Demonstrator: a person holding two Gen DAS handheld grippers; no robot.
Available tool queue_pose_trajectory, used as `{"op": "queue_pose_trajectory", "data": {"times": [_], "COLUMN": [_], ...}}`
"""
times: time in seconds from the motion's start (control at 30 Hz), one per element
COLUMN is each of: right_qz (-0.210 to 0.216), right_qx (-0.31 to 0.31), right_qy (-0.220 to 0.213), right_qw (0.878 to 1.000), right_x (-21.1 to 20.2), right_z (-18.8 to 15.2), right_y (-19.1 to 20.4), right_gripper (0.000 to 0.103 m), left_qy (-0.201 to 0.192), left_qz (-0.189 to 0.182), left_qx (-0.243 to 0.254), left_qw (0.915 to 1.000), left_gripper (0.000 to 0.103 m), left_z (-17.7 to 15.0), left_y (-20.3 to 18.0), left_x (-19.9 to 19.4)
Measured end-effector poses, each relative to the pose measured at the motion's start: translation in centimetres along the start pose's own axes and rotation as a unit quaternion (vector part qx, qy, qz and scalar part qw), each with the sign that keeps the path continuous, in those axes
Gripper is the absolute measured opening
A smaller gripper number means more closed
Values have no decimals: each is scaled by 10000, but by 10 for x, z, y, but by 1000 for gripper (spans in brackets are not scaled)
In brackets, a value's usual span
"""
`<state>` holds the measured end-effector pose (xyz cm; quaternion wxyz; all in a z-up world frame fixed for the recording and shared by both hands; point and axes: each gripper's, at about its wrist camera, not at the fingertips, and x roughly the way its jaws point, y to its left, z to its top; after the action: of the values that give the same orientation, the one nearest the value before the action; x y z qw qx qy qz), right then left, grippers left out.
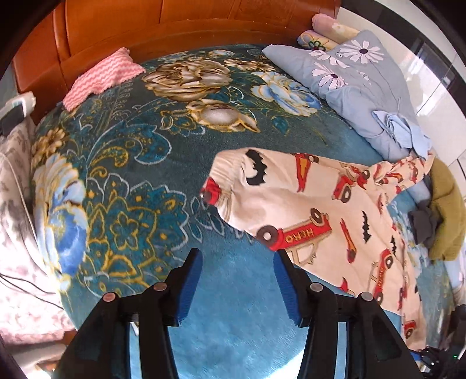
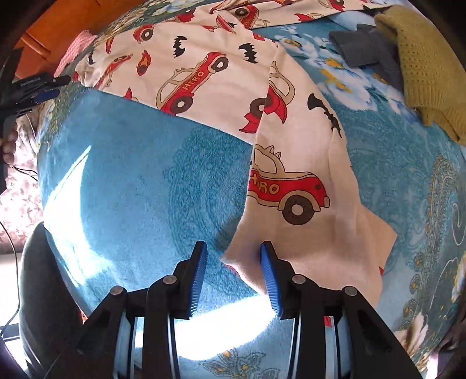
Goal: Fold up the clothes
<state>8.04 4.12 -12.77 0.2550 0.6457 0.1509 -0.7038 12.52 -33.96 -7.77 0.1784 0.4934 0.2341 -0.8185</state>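
Nearest: right tongs parted, pointing down over the bed, a pyjama corner lying loose between the pads, unpinched; likely just laid there to flatten. Left tongs likewise parted, empty, over bare blanket just left of the cloth. Spread beyond, rightward, the car-print garment, unfolded. Farther right: a green knit. Farthest: pillow, pink towel, headboard.

left gripper: jaws apart, nothing between, angled down | right gripper: jaws apart, pointing down, one pad touching cloth
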Motion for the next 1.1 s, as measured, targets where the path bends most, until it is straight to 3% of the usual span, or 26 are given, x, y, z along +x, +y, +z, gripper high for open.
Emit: {"op": "queue_pose_trajectory", "data": {"times": [0.03,0.17,0.23,0.37,0.5,0.63,0.73,0.87,0.93,1.03,1.1], "right_qz": [-90,-277,-196,-151,-739,-1469,-1493,-1200,-1337,-1644,-1825], "right_qx": [-27,120,229,575,980,1610,1952,2192,2216,2120,2018], "right_qy": [3,67,38,-330,-776,-1105,-1084,-942,-1117,-1510,-1771], "right_qw": [10000,9995,9995,9977,9894,9697,9633,9637,9595,9514,9458], "right_x": [0,-6,-15,-57,-107,-136,-123,-96,-97,-108,-117], "right_z": [-1,0,1,5,15,40,59,61,59,53,47], "right_y": [1,-5,-12,-50,-111,-176,-211,-225,-223,-213,-204], "right_gripper": [39,12,8,7,7,6,6,7,14,43,47], "left_qy": [25,51,48,99,221,302,391,506,514,492,461], "left_qz": [-97,-367,-478,-580,-615,-549,-523,-450,-388,-367,-358], "left_qx": [-61,-107,-134,-197,-377,-557,-688,-820,-868,-964,-990], "left_qw": [9999,9993,9988,9981,9971,9965,9955,9943,9941,9935,9934], "left_gripper": [55,55,55,55,55,55,55,55,55,55,55], "left_z": [-7,-24,-27,-29,-29,-26,-24,-20,-18,-13,-8], "left_y": [-2,-13,-17,-18,-13,-5,2,11,15,20,20], "left_x": [-1,-7,-9,-5,7,18,27,37,41,46,50]}}
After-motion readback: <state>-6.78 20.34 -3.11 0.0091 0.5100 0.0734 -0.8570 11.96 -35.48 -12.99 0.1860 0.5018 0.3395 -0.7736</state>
